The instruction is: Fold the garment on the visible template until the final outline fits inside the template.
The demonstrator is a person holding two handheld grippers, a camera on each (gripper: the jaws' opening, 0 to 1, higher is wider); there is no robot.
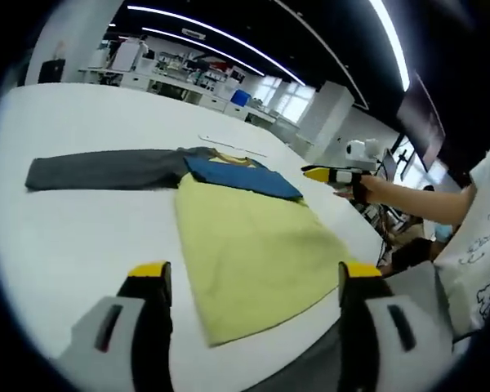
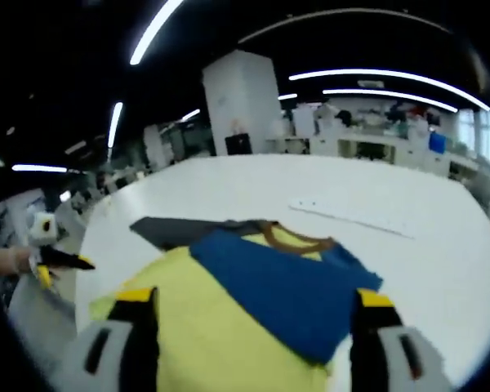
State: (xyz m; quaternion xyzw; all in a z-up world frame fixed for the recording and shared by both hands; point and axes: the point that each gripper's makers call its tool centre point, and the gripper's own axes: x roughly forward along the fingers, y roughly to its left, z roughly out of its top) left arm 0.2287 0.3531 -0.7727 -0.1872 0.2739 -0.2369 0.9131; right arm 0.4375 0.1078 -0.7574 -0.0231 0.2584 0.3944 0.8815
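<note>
The garment (image 1: 245, 237) lies flat on the white surface (image 1: 90, 245), a shirt with a yellow body, a blue band across the shoulders and a grey sleeve (image 1: 106, 170) stretched out straight to one side.

In the left gripper view, the left gripper (image 1: 253, 282) hovers with its fingers (image 1: 151, 282) spread apart and grasping nothing. The hem end of the yellow body lies between and just beyond the two yellow-tipped fingers; whether they touch the cloth I cannot tell. The right gripper (image 1: 331, 174) comes in from the right, held in a person's hand (image 1: 367, 188) near the blue shoulder edge, its black and yellow tips close together; whether it pinches cloth I cannot tell.

In the right gripper view, the right gripper (image 2: 253, 306) shows its fingers (image 2: 139, 306) wide apart and empty, with the blue band (image 2: 286, 294) and brown collar (image 2: 290, 238) lying between and ahead of them. The left gripper (image 2: 61, 261) shows at the left edge, beside the surface. A thin pale strip (image 2: 351, 220) lies on the surface beyond the collar, apart from the garment.
</note>
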